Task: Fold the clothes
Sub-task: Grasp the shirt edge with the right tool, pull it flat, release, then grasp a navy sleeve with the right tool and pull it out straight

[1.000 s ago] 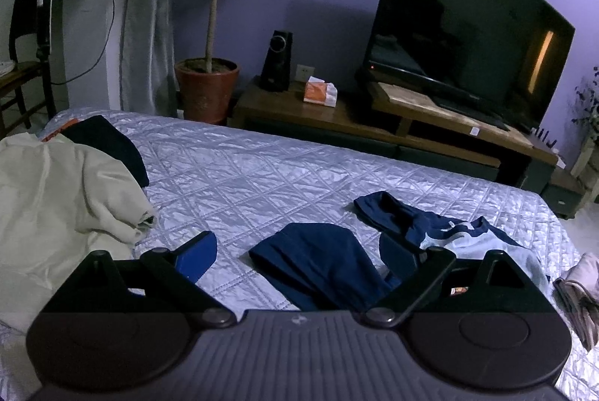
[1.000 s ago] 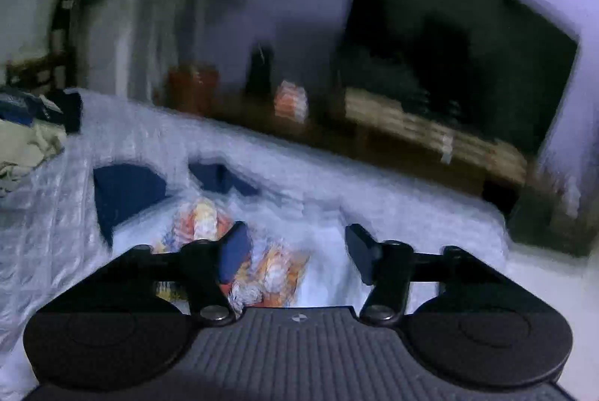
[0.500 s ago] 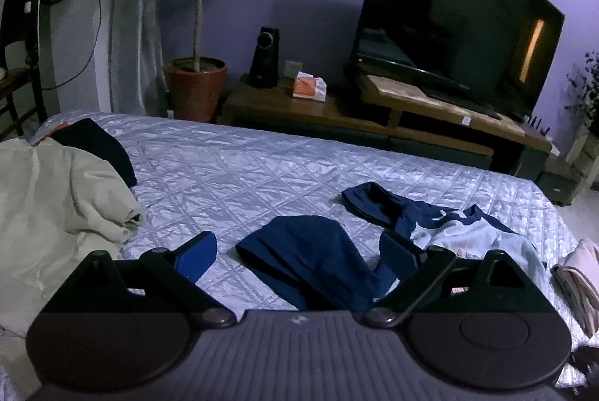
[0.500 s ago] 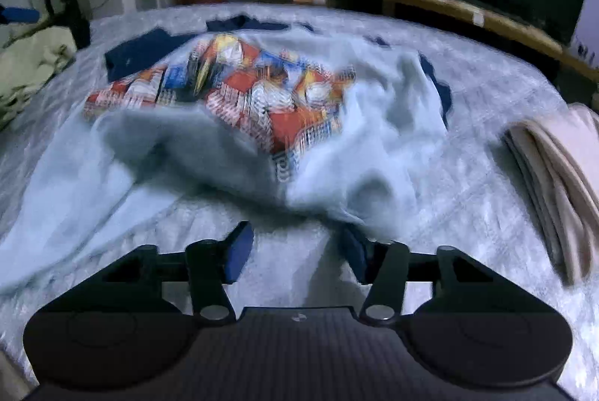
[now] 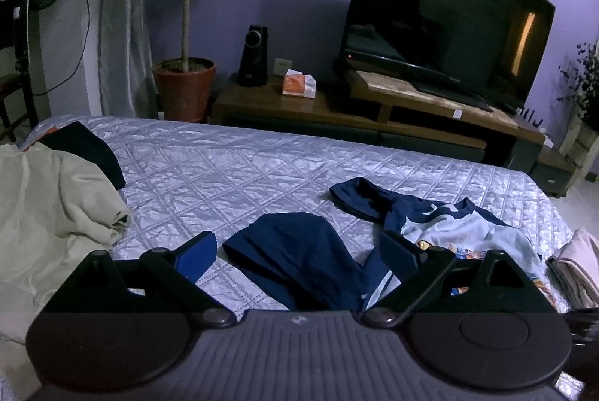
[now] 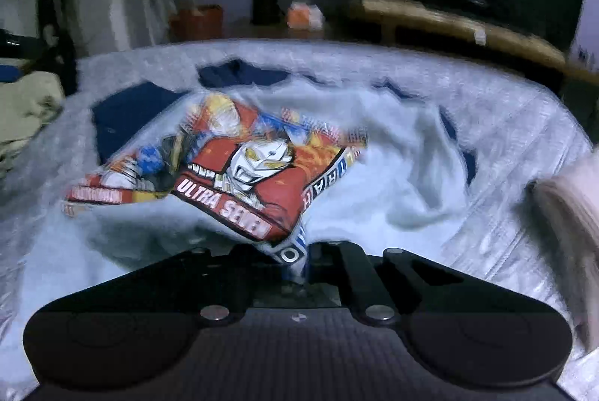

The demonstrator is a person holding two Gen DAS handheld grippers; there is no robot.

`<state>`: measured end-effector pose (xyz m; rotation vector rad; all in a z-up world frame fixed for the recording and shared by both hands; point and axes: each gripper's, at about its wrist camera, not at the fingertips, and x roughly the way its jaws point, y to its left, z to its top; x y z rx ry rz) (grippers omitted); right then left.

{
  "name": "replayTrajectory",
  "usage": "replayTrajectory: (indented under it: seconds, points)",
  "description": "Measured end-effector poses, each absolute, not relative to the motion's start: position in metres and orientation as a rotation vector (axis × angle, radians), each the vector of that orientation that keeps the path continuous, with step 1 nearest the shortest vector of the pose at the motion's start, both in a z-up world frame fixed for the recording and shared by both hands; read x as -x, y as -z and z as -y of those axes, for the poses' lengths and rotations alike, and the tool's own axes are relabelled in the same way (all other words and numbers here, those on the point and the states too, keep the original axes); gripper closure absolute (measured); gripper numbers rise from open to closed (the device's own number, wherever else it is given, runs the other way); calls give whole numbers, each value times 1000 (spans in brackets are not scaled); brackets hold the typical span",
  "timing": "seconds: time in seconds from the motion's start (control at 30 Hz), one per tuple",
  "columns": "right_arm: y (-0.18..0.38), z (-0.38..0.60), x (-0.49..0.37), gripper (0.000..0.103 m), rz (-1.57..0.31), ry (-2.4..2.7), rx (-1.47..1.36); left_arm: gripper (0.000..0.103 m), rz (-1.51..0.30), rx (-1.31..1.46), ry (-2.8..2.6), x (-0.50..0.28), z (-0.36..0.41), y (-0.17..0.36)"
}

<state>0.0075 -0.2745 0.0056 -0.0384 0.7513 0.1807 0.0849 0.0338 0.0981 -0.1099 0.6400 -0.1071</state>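
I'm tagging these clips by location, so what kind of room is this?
Most likely a home bedroom: a bed with a silvery quilted cover, a large black flat-screen television on a low wooden stand.

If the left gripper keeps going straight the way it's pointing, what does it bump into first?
Probably the dark blue sleeve lying on the quilted bedspread. It sits right between and ahead of the left gripper, whose jaws stand open. Depth is hard to judge through the fisheye.
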Motion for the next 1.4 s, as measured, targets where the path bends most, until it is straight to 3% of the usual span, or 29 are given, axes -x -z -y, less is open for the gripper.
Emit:
replayTrajectory:
  seconds: [0.13, 0.27, 0.43, 0.53, 0.7, 0.73, 0.8, 0.83, 0.87, 1.07, 1.33, 1.4]
  points:
    - [-51, 289, 28, 95, -685, -217, -18, 10, -636, 112, 109, -84, -34, -99]
    - [-76, 293, 58, 91, -753, -234, 34, 10, -640, 108, 114, -82, -33, -99]
    - [-68, 255, 78, 89, -910, -182, 696, 10, -645, 97, 132, -79, -30, -99]
    - [-83, 268, 81, 91, -992, -301, 535, 10, -653, 80, 149, -78, -25, -98]
    - [-66, 286, 91, 90, -1261, -359, 598, 10, -681, 66, 182, -78, -18, -93]
    - [-72, 291, 90, 82, -1220, -345, 546, 11, -684, 65, 193, -78, -17, -92]
    - [-88, 298, 86, 22, -1060, -288, 440, 13, -682, 45, 198, -77, -14, -90]
    - [-97, 299, 84, 21, -976, -272, 375, 13, -677, 28, 195, -76, -13, -89]
    - [-102, 297, 79, 28, -913, -264, 332, 13, -672, 17, 195, -75, -12, -88]
    - [-104, 237, 18, 26, -677, -326, 297, 13, -673, 38, 139, -86, -27, -90]
    - [-36, 126, -98, 24, -850, -428, 198, 11, -634, 83, -108, -101, -76, -100]
    - [-16, 120, -119, 27, -906, -372, 161, 11, -620, 90, -121, -101, -83, -103]
